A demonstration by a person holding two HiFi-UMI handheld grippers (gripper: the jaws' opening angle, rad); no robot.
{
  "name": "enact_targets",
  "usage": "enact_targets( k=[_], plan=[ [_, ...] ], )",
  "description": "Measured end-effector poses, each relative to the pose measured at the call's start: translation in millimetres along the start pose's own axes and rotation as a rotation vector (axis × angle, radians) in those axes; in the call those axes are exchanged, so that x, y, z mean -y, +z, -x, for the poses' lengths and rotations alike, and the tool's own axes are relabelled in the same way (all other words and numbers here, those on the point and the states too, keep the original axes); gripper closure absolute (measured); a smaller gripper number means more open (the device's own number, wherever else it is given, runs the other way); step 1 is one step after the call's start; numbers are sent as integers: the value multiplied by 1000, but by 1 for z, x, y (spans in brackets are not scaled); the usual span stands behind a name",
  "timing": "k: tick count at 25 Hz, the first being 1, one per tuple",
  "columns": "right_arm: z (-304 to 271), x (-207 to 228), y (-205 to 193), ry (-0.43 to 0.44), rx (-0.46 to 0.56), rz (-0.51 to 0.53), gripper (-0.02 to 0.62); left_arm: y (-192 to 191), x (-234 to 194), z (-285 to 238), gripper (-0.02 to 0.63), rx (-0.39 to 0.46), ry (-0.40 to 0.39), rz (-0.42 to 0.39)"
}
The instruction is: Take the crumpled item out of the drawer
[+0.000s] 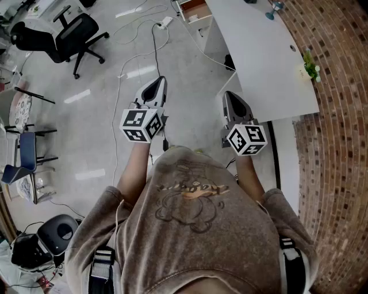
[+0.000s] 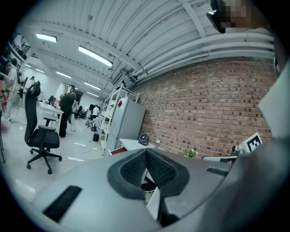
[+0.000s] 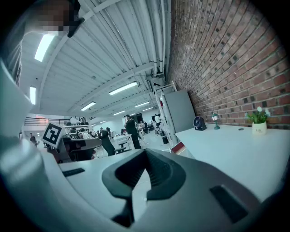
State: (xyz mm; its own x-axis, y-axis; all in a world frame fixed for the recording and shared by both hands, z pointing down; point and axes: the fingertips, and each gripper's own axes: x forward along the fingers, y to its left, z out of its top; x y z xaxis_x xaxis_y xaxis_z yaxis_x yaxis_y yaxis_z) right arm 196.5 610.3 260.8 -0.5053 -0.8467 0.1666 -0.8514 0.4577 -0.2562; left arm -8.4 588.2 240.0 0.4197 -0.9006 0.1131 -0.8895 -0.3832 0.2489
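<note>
holding the left gripper [image 1: 159, 85] and right gripper [image 1: 231, 97] pressed together and empty, the person stands well apart from the open drawer [image 1: 194, 8] at the far end of the table [image 1: 259, 51]. crumpled item not discernible, presumably inside. extraction not begun.

1. The left gripper [image 1: 162, 80] and the right gripper [image 1: 229, 95] have pale grey shells with black ribbed pads.
2. Each marker cube [image 1: 141, 125] is white with black square patterns.
3. The table [image 1: 270, 51] is plain white.
4. The wall [image 1: 339, 115] is reddish-brown brick with pale mortar lines.
5. The floor [image 1: 103, 115] is glossy pale grey with white streaks of reflected light.
6. The office chair [image 1: 69, 31] is black.
7. The sweatshirt [image 1: 195, 229] is grey-brown, printed with a darker outline cartoon and 1 orange-brown patch.
8. The plant [image 1: 311, 65] is green.
9. The drawer [image 1: 192, 8] is white outside, orange-brown inside.
10. 1 cable [image 1: 154, 51] is black.
</note>
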Motion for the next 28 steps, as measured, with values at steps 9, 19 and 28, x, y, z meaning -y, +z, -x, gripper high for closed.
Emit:
enact_targets(
  k=[9,19,28],
  plan=[
    [-22,-16,-4,14,-9,-2,601,-1,-24,5,598,-1,-12,-10],
    [-47,-35,-22,-3,-19,9,600,-21,-60,1,598,-27,-42,22],
    [-85,-24,-26,-3,-40,5,600,-15,-85,-27,598,-10,-33,24]
  ],
)
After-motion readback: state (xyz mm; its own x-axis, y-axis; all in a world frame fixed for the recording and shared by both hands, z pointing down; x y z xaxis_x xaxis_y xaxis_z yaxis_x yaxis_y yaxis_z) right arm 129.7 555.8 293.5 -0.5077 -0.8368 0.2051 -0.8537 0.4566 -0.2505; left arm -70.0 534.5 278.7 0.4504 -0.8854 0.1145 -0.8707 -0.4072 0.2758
